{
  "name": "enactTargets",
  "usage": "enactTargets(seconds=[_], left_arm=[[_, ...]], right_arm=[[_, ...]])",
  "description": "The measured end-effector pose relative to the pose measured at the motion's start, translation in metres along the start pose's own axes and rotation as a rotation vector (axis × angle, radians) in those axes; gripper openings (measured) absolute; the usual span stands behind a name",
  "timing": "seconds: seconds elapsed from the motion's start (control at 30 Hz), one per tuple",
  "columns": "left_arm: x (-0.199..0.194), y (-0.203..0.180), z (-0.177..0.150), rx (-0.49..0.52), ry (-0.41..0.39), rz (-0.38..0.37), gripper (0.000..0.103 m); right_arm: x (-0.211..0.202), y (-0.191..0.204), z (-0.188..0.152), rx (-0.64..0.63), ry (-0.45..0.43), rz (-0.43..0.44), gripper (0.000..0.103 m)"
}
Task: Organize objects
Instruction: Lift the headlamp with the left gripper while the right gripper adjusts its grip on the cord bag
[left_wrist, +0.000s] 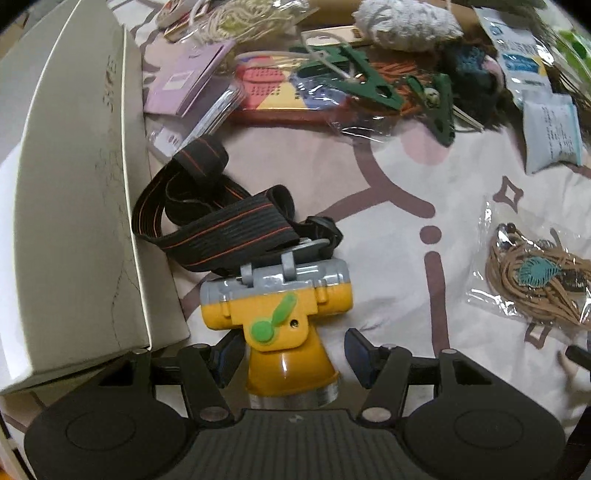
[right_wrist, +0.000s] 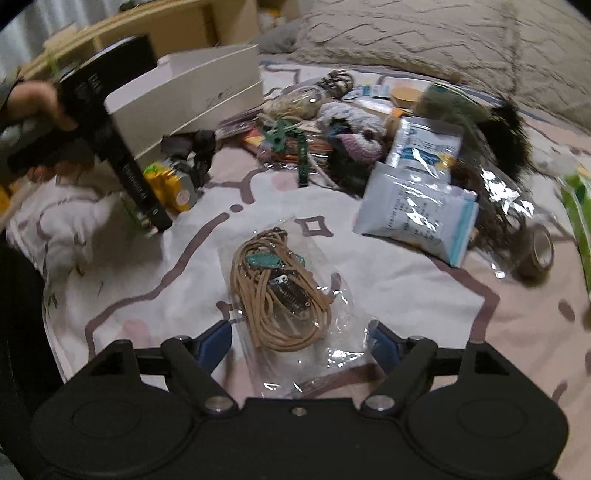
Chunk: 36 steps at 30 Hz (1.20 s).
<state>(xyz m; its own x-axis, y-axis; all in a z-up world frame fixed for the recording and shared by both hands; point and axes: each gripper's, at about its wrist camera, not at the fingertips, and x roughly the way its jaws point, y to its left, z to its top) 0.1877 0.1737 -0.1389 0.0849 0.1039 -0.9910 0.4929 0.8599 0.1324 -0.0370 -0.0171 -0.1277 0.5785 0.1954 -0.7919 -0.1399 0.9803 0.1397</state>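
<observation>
Left gripper (left_wrist: 290, 356) points straight down over a yellow headlamp (left_wrist: 280, 314); jaws stand apart on either side of the lamp's cone, left pad close against it, right pad clear with a gap. No grip visible. The headlamp lies on the patterned bedsheet (left_wrist: 388, 192), its black strap with orange stripes (left_wrist: 218, 225) trailing up to the wall of a white cardboard box (left_wrist: 74, 206) just to the left.

Right gripper (right_wrist: 301, 343) tilts down, jaws wide, a clear bag of tan cord with a teal leaf tag (right_wrist: 284, 295) lying between the blue pads (right_wrist: 216, 341); pads do not press on it. The bag rests flat on the sheet, well apart from the headlamp.

Beyond both: a heap of clutter with green clothes pegs (left_wrist: 373, 86), a purple booklet (left_wrist: 184, 81), white sachets (right_wrist: 417, 214), a roll of tape (right_wrist: 539, 254). A hand (right_wrist: 33, 107) holds the left tool at the right view's left edge.
</observation>
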Motion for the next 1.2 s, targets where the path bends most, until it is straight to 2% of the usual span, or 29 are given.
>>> enactTargets(seconds=[0.13,0.23,0.37,0.47,0.6,0.73,0.8,0.97,1.13,1.2], left_arm=[[0.000,0.008,-0.003,-0.048,-0.018,-0.027,0.060],[-0.002,0.016,-0.005,-0.122,-0.048,-0.044,0.053],[-0.005,0.023,-0.008,-0.168,-0.069,-0.058,0.046],[-0.005,0.021,-0.009,-0.167,-0.073,-0.062,0.043],[-0.004,0.019,-0.005,-0.143,-0.063,-0.059,0.043],[0.002,0.028,0.003,-0.145,-0.052,-0.081,0.043],[0.004,0.030,0.005,-0.146,-0.049,-0.084,0.044],[0.009,0.033,-0.003,-0.145,-0.063,-0.087,0.044],[0.010,0.040,-0.008,-0.159,-0.102,-0.102,0.043],[0.010,0.040,-0.012,-0.155,-0.123,-0.098,0.043]], right_arm=[[0.000,0.003,0.005,-0.101,0.040,-0.016,0.087],[-0.002,0.001,0.005,-0.141,0.075,-0.039,0.092],[-0.002,0.000,0.000,-0.206,0.130,-0.072,0.093],[-0.002,-0.002,0.005,-0.206,0.131,-0.042,0.093],[0.007,-0.001,0.019,-0.184,0.126,0.041,0.093],[0.031,0.003,0.023,-0.209,0.152,0.027,0.093],[0.040,0.001,0.024,-0.219,0.167,0.051,0.090],[0.046,-0.006,0.024,-0.191,0.131,0.095,0.086],[0.042,-0.003,0.019,-0.184,0.068,0.097,0.075],[0.041,-0.001,0.015,-0.180,0.045,0.083,0.074]])
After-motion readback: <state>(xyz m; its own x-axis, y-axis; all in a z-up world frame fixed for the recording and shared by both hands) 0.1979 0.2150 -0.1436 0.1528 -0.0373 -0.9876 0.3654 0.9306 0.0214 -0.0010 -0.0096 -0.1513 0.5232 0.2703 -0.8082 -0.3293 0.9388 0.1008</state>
